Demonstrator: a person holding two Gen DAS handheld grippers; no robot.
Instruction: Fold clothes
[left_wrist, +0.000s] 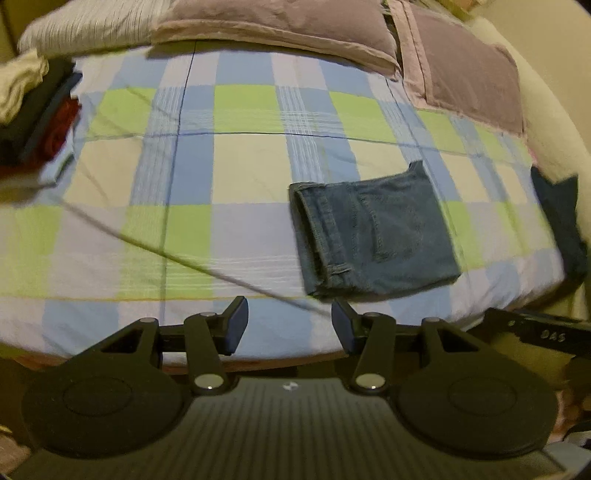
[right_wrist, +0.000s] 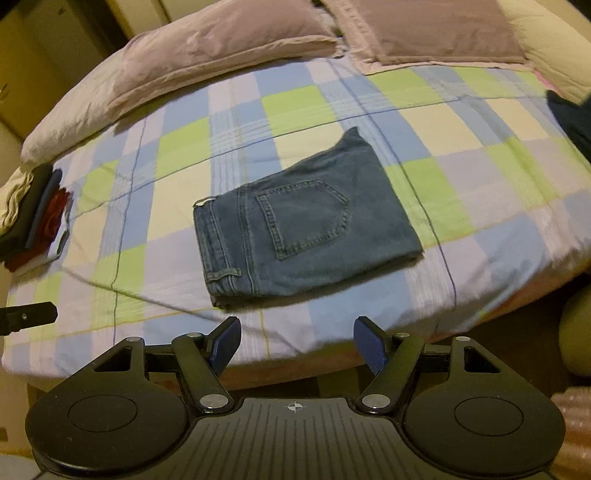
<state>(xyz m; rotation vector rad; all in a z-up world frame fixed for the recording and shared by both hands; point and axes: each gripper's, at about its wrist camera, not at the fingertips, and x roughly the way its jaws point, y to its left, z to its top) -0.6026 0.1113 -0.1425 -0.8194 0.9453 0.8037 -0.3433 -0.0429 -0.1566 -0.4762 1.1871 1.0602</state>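
Right wrist view: the folded jeans lie flat on the checked bed sheet, back pocket up, at 12 o'clock from the right gripper, whose fingers stand wide and hold nothing. A stack of folded clothes sits at 10 o'clock by the bed's edge, under a mauve pillow. Left wrist view: the left gripper also has its fingers wide and empty, with the jeans at 1 o'clock. A dark garment lies at 3 o'clock on the bed's edge.
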